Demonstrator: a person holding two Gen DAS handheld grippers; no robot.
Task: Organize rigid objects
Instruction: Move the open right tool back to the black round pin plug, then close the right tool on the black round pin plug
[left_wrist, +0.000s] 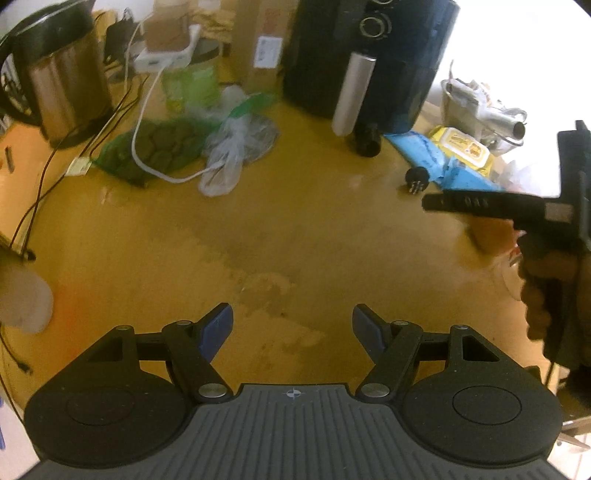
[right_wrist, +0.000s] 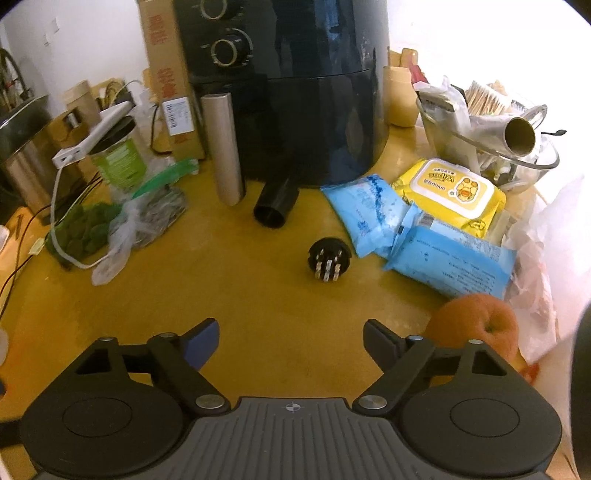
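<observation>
A small black plug adapter (right_wrist: 328, 260) with metal pins lies on the yellow table (right_wrist: 240, 295), ahead of my right gripper (right_wrist: 290, 338), which is open and empty. It also shows in the left wrist view (left_wrist: 416, 179). A black tube (right_wrist: 275, 206) lies in front of the black air fryer (right_wrist: 295, 92); a silver cylinder (right_wrist: 223, 147) leans on the fryer. An orange fruit (right_wrist: 474, 325) sits just right of my right fingers. My left gripper (left_wrist: 291, 326) is open and empty over bare table. The right gripper shows from the side in the left wrist view (left_wrist: 443, 203).
Blue and yellow wipe packs (right_wrist: 436, 218) lie at the right, before a glass bowl (right_wrist: 517, 147) of clutter. A steel kettle (left_wrist: 66, 81), cables (left_wrist: 144, 122), plastic bags with green pads (left_wrist: 166, 144) and a green can (right_wrist: 118, 155) crowd the left back.
</observation>
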